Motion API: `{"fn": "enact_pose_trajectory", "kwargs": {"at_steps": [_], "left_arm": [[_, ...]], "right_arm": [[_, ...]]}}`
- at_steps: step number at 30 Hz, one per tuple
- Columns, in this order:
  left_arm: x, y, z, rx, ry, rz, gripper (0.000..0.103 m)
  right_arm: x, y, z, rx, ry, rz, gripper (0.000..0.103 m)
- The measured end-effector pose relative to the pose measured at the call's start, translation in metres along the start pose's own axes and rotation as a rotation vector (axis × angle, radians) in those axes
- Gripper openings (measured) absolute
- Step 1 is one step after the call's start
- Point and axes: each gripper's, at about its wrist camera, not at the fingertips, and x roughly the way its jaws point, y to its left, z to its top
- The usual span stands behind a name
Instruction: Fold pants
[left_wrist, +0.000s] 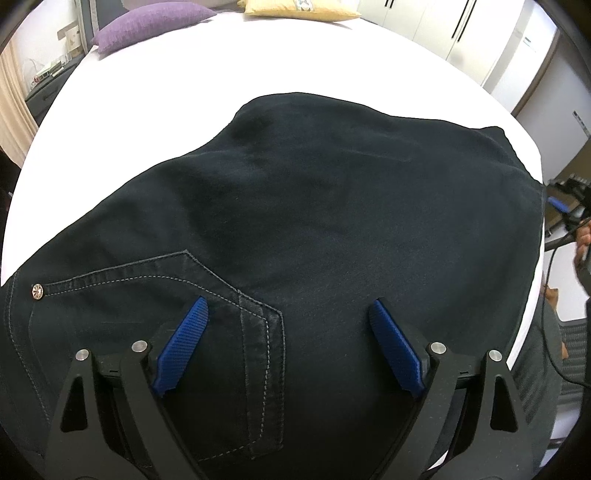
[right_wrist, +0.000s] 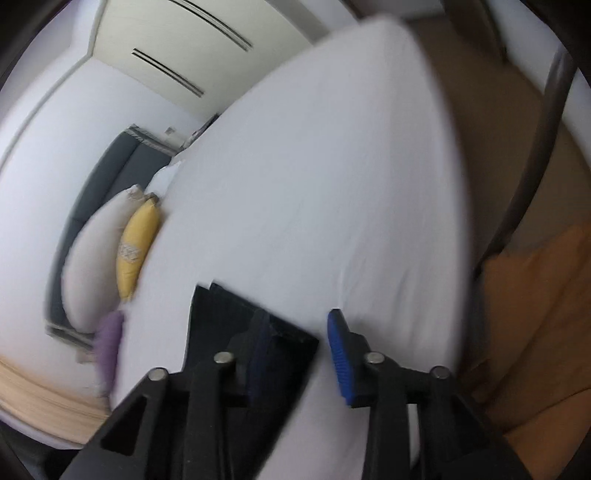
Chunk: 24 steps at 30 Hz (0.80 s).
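Note:
Dark navy pants (left_wrist: 314, 206) lie spread on a white bed (left_wrist: 177, 96), with a stitched pocket and a metal rivet (left_wrist: 37, 291) at the near left. My left gripper (left_wrist: 290, 310) is open and hovers just above the pocket area, its blue pads (left_wrist: 183, 343) wide apart. In the right wrist view, which is blurred and tilted, my right gripper (right_wrist: 299, 325) is open over the bed sheet (right_wrist: 332, 166). A corner of the dark pants (right_wrist: 236, 317) lies under its left finger. Nothing is gripped.
A purple pillow (left_wrist: 147, 22) and a yellow pillow (left_wrist: 299, 7) lie at the bed's head, with white wardrobes (left_wrist: 480, 40) behind. The right wrist view shows a white pillow (right_wrist: 96, 254), yellow pillow (right_wrist: 136, 247), grey headboard (right_wrist: 110, 166) and wooden floor (right_wrist: 517, 184).

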Motion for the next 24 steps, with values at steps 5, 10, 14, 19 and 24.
{"fn": "enact_pose_trajectory", "kwargs": {"at_steps": [5, 10, 14, 19, 24], "left_arm": [[-0.001, 0.0, -0.006, -0.001, -0.008, -0.003, 0.092], [-0.006, 0.001, -0.006, -0.027, -0.012, -0.018, 0.092], [-0.011, 0.011, -0.005, -0.056, -0.018, -0.047, 0.092], [-0.015, 0.021, -0.005, -0.085, -0.038, -0.048, 0.092], [-0.022, 0.031, -0.011, -0.128, -0.068, -0.064, 0.092]], "right_arm": [[0.015, 0.105, -0.025, -0.347, 0.243, 0.187, 0.038], [0.083, 0.193, -0.098, -0.657, 0.574, 0.231, 0.034], [0.15, 0.185, -0.109, -0.619, 0.632, 0.114, 0.013], [0.171, 0.172, -0.076, -0.535, 0.414, 0.074, 0.0], [0.096, 0.181, -0.062, -0.551, 0.358, 0.174, 0.015]]}}
